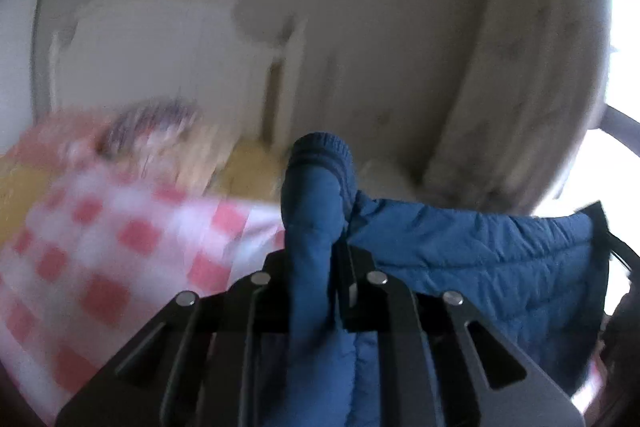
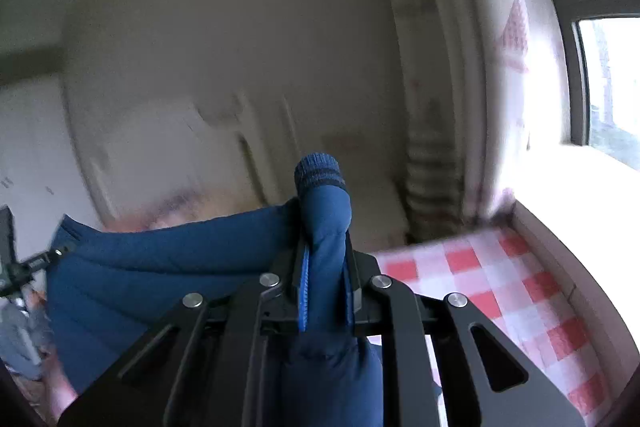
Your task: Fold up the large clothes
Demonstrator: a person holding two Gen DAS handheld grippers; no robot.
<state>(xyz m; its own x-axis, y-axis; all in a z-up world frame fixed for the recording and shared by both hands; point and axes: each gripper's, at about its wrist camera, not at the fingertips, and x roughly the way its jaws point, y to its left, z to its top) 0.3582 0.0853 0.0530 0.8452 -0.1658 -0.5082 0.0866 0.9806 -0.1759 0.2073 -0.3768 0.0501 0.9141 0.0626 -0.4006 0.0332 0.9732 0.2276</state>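
Observation:
A blue quilted jacket (image 1: 472, 259) is held up between both grippers and hangs stretched between them. My left gripper (image 1: 314, 247) is shut on one part of it with a ribbed knit cuff (image 1: 322, 149) sticking up past the fingers. My right gripper (image 2: 324, 259) is shut on another part of the jacket (image 2: 168, 267), with a ribbed cuff (image 2: 318, 169) poking out above the fingers. The jacket body spreads right in the left wrist view and left in the right wrist view. Both views are motion-blurred.
A red-and-white checked cloth (image 1: 100, 239) covers the surface below; it also shows in the right wrist view (image 2: 500, 287). A blurred pile of clothes (image 1: 160, 127) lies at the back left. A pale wall, a curtain (image 1: 520, 87) and a bright window (image 2: 608, 87) stand behind.

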